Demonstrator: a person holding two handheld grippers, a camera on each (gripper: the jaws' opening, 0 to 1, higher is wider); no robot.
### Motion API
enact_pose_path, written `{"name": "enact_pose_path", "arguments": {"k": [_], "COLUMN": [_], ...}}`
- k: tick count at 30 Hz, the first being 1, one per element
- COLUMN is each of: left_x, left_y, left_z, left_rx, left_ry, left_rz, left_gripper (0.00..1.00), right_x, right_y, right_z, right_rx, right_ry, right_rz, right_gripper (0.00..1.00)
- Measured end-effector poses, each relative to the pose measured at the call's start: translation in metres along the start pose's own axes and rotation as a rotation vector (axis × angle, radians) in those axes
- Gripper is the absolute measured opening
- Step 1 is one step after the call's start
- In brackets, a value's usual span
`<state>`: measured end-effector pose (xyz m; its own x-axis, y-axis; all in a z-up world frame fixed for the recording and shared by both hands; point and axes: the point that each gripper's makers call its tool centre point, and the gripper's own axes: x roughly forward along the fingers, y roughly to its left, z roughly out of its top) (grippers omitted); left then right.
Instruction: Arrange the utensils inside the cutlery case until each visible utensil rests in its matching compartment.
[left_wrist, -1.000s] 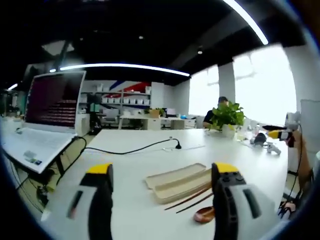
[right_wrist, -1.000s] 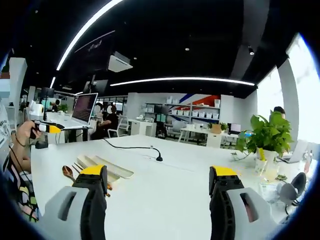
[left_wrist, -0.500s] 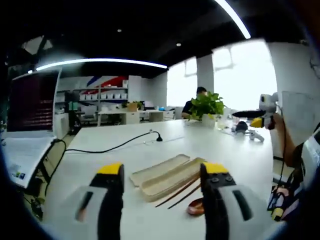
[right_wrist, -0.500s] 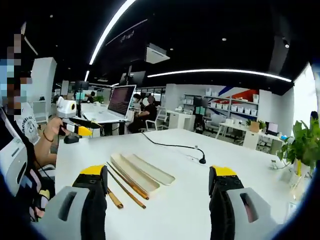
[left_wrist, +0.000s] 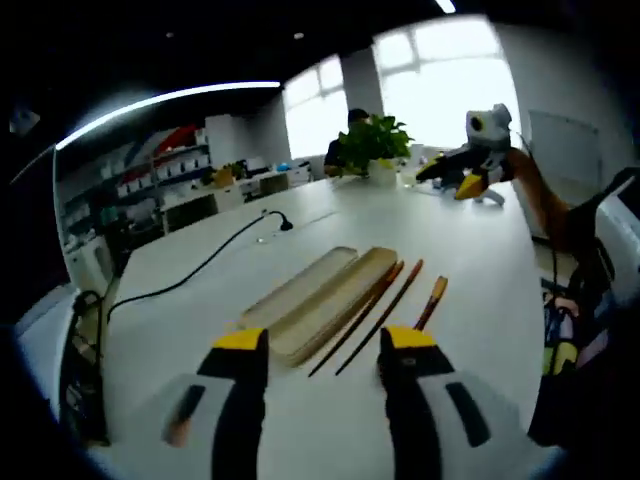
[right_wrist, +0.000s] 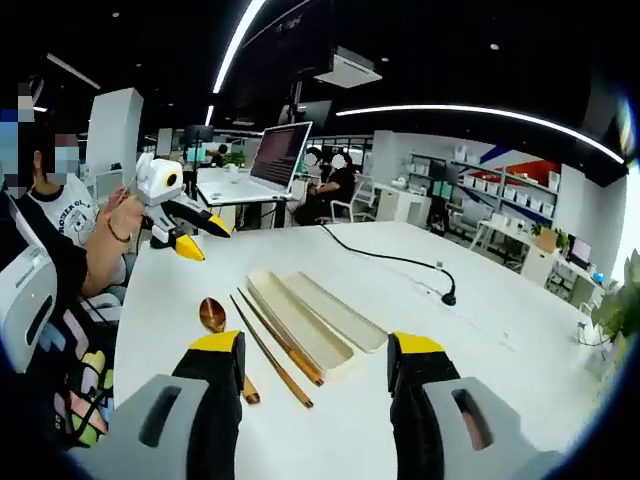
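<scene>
Left gripper (left_wrist: 322, 352): low centre of the left gripper view, jaws parted with a clear gap and nothing between them; it also shows at the upper left of the right gripper view (right_wrist: 190, 238), in a person's hand.
Right gripper (right_wrist: 315, 355): low centre of the right gripper view, jaws apart and holding nothing; it also shows at the upper right of the left gripper view (left_wrist: 470, 170), above the tabletop.
Case (left_wrist: 318, 296): open, pale beige, two long halves side by side on the tabletop, mid-frame in the left gripper view; in the right gripper view (right_wrist: 312, 318) it lies mid-frame, running from upper left to lower right.
Chopsticks (left_wrist: 370, 314): two dark sticks on the tabletop just right of the case in the left gripper view, outside it; in the right gripper view (right_wrist: 275, 350) just left of the case.
Spoon (right_wrist: 214, 318): brown, bowl at the left of the chopsticks in the right gripper view, on the tabletop, outside the case; its handle (left_wrist: 432, 301) shows right of the chopsticks in the left gripper view.
Tabletop (left_wrist: 480, 260): white.
Cable (left_wrist: 205, 262): black, runs across the tabletop beyond the case.
Plant (left_wrist: 372, 148): top centre of the left gripper view, at the far edge.
Laptop (right_wrist: 262, 165): open, upper middle of the right gripper view, on another table.
</scene>
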<state>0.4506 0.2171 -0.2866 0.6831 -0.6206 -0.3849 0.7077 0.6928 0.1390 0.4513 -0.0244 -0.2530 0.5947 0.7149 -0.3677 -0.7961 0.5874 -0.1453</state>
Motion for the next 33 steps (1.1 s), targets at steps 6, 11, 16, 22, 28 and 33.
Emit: {"name": "enact_pose_path", "arguments": {"k": [6,11,16,22,28,33], "left_x": [0.012,0.022,0.033,0.047,0.052,0.061], "left_y": [-0.005,-0.006,-0.012,-0.019,-0.022,-0.036], "left_z": [-0.015,-0.026,-0.032,-0.041,-0.038,-0.031], "left_rx": [0.064,0.099,0.16,0.219,0.312,0.335], "left_ry": [0.095,0.176,0.254,0.337,0.379,0.403], "left_rz": [-0.065,-0.12,-0.173,-0.226,-0.229,-0.282], "left_gripper": [0.36,0.32,0.3,0.27,0.25,0.22], "right_x": [0.011,0.019,0.029,0.043,0.054,0.062], "right_y": [0.0,0.005,0.015,0.016,0.021,0.026], "right_z": [-0.014,-0.028,-0.041,-0.055,-0.066,-0.07], "right_rx": [-0.007,-0.072,-0.066,-0.067,-0.114,-0.147], "right_ry": [0.055,0.128,0.175,0.238,0.287,0.336], "right_rz": [0.031,0.089,0.153,0.195,0.24,0.286], "right_gripper": [0.58,0.56,0.51,0.45,0.25,0.27]}}
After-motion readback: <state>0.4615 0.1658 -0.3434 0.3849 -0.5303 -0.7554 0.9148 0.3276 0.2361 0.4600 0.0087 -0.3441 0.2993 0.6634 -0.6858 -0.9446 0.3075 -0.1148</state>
